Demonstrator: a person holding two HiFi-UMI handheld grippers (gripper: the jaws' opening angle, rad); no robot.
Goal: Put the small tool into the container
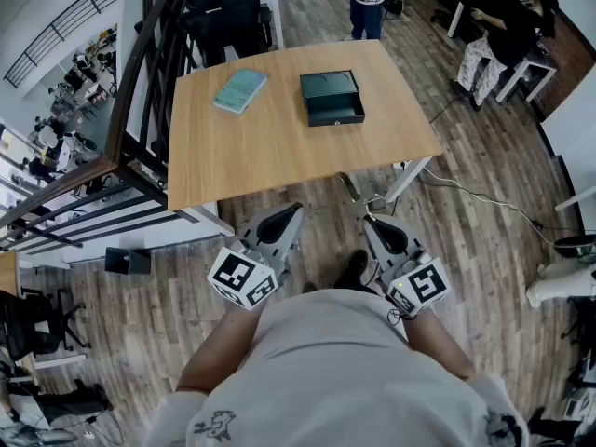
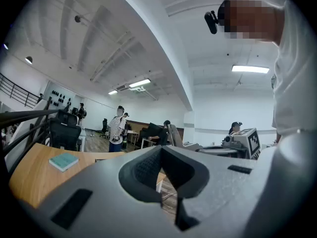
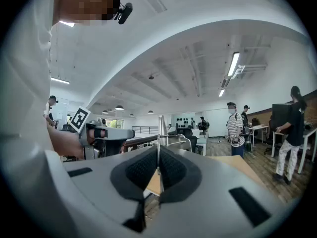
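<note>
Small tool (image 3: pixel 159 128), a thin metal strip, is pinched upright btwn the pressed-together fingers of the right gripper (image 1: pixel 371 214), lower centre of head view, off the surface (image 1: pixel 279 147). Container (image 1: pixel 331 98) sits upper centre, well apart. Risk: narrow grip + long carry, so tool could pivot, slip or catch the rim. Left gripper (image 1: pixel 291 214) fingers slightly spread, empty.

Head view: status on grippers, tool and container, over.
Right gripper shut on small tool. Left gripper open, empty. Container on table, beyond both grippers. Teal book beside it, not in the way.
</note>
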